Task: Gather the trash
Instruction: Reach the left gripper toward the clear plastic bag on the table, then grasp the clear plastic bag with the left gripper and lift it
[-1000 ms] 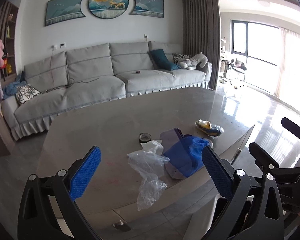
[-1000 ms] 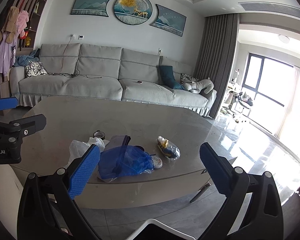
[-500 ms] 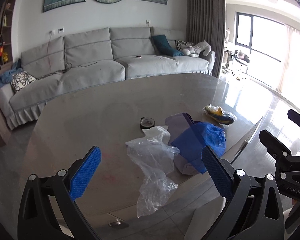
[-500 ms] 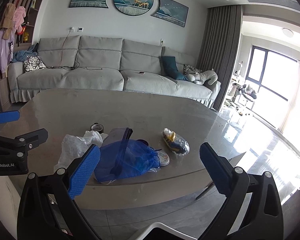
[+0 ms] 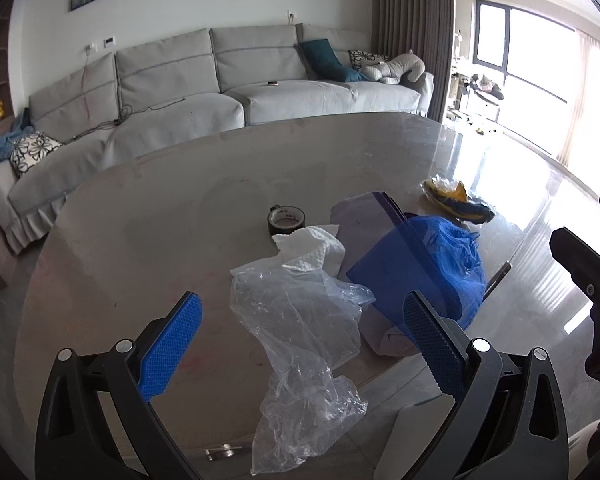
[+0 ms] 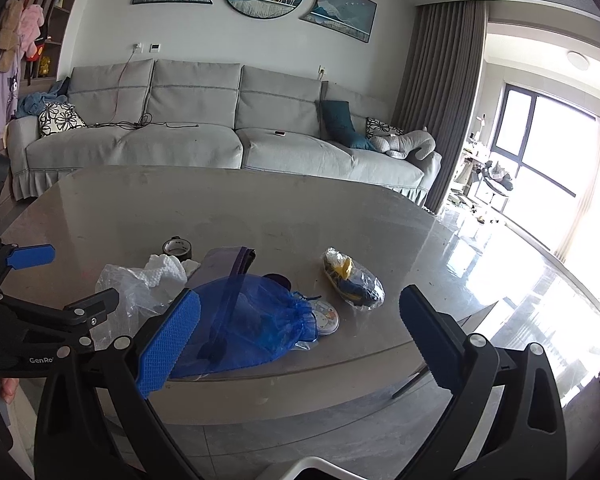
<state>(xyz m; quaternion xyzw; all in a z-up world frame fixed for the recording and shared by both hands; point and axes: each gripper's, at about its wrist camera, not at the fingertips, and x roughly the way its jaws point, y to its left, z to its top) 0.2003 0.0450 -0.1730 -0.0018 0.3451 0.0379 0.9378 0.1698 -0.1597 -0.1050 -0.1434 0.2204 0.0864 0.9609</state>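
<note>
Left gripper is held spread wide and empty over the clear bag, seemingly for an unobstructed first grab. Right gripper, likewise released, is kept just beside that bag, over the blue pouch at the table edge.

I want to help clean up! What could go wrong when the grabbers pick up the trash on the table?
The clear plastic bag hangs over the table edge, so a nudge might drop it. The paper towel touches it and may come along. The open left gripper could also catch the blue mesh bag.
</note>
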